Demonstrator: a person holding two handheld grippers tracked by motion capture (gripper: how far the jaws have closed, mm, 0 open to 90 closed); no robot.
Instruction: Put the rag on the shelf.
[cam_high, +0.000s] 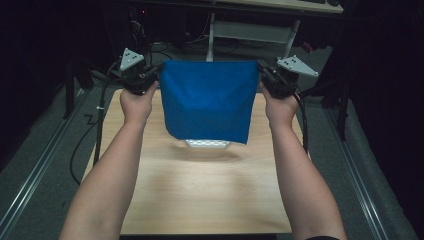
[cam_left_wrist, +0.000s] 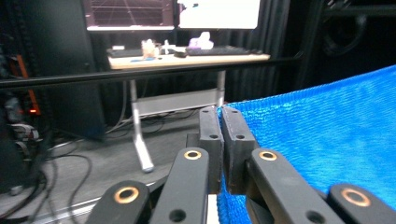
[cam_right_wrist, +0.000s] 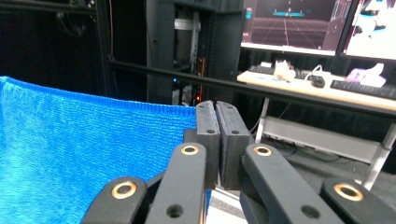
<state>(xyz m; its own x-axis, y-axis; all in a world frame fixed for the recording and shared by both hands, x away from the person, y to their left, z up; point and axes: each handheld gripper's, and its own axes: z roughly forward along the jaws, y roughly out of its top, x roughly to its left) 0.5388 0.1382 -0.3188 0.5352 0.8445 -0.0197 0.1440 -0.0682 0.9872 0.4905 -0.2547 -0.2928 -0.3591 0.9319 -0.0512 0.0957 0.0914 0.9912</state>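
Here the wooden table (cam_high: 210, 195) sits below a blue cloth (cam_high: 207, 102) that hangs in the air over its far edge. The cloth looks soft, light and floppy, so the top corners are the best places to hold. The left gripper (cam_high: 150, 75) pinches one top corner tight, and the right gripper (cam_high: 265, 75) pinches the other. A small white thing (cam_high: 207, 144) peeks out under the cloth.

I see a blue cloth (cam_high: 207, 102) of coarse, matt weave, over a smooth pale wood-grain bench (cam_high: 200, 195).

A dim lab: monitors (cam_right_wrist: 299, 25), cluttered desk (cam_left_wrist: 187, 58), floor cables (cam_left_wrist: 70, 163), dark curtains.
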